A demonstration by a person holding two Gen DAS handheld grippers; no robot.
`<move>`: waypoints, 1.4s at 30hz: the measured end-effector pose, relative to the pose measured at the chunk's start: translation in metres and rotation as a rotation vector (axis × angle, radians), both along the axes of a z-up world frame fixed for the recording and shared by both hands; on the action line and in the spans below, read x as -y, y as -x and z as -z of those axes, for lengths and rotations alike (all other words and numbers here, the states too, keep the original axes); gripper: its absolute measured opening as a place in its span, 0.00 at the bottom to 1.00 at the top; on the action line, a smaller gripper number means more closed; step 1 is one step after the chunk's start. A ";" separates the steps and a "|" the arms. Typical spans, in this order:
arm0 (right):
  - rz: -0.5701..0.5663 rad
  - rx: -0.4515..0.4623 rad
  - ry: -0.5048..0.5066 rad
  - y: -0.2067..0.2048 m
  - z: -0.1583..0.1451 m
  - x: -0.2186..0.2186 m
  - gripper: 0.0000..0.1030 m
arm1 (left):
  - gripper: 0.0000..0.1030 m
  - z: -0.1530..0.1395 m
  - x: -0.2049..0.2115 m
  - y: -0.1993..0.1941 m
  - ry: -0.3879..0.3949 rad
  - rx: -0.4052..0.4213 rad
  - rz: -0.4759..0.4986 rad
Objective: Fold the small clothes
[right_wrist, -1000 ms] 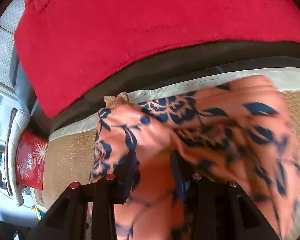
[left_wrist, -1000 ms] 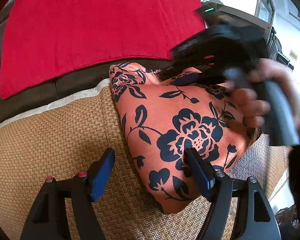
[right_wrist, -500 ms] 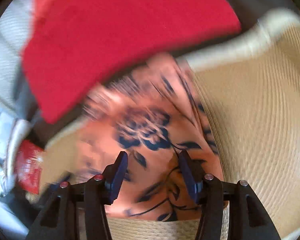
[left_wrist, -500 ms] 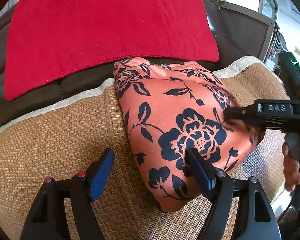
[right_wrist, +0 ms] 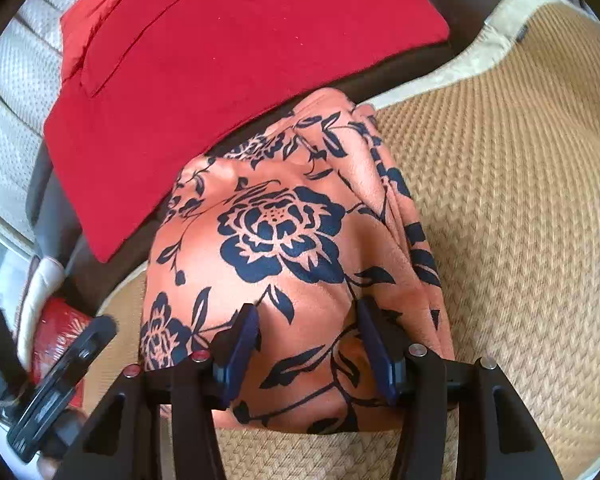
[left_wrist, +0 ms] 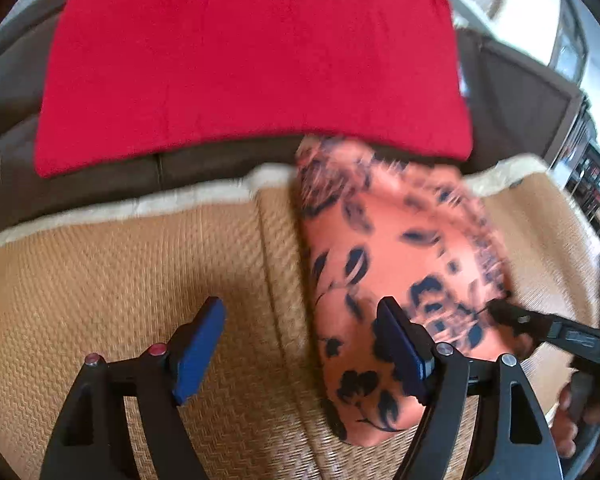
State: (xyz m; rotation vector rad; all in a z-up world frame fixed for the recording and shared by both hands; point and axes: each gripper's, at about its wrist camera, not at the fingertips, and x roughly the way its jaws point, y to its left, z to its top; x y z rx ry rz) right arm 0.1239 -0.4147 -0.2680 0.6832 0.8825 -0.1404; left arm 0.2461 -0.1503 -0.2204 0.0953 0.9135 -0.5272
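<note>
The folded orange floral garment point(right_wrist: 296, 264) is lying on the woven mat point(right_wrist: 520, 220), touching its back edge. Both the left claw point(left_wrist: 300, 348) and right claw point(right_wrist: 306, 344) are hovering apart, gripping nothing.

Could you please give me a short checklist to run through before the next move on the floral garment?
1. Left gripper open: ok.
2. Right gripper open, jaws apart above the cloth: ok.
3. Floral garment released, lying folded on the woven mat: ok.
4. Garment's far edge clear of the red cloth: not ok, they look touching.
5. Layers on its right side aligned: cannot tell.
6. Left wrist view sharp enough to judge edges: not ok, blurred.
</note>
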 end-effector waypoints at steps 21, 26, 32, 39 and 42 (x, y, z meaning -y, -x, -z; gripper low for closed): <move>0.057 0.109 -0.197 -0.073 -0.007 0.034 0.44 | 0.77 0.011 0.018 0.006 -0.076 0.052 0.040; 0.092 0.046 -0.289 -0.077 0.024 0.047 0.31 | 0.77 0.017 0.028 0.004 -0.107 0.051 0.061; 0.062 0.116 -0.251 -0.052 -0.006 0.048 0.33 | 0.77 0.018 0.037 0.012 -0.150 0.102 0.032; 0.074 -0.006 -0.121 -0.059 0.009 0.038 0.31 | 0.77 0.017 0.037 0.015 -0.165 0.128 0.028; 0.085 0.006 -0.115 -0.061 0.000 0.039 0.33 | 0.77 0.017 0.036 0.016 -0.166 0.132 0.029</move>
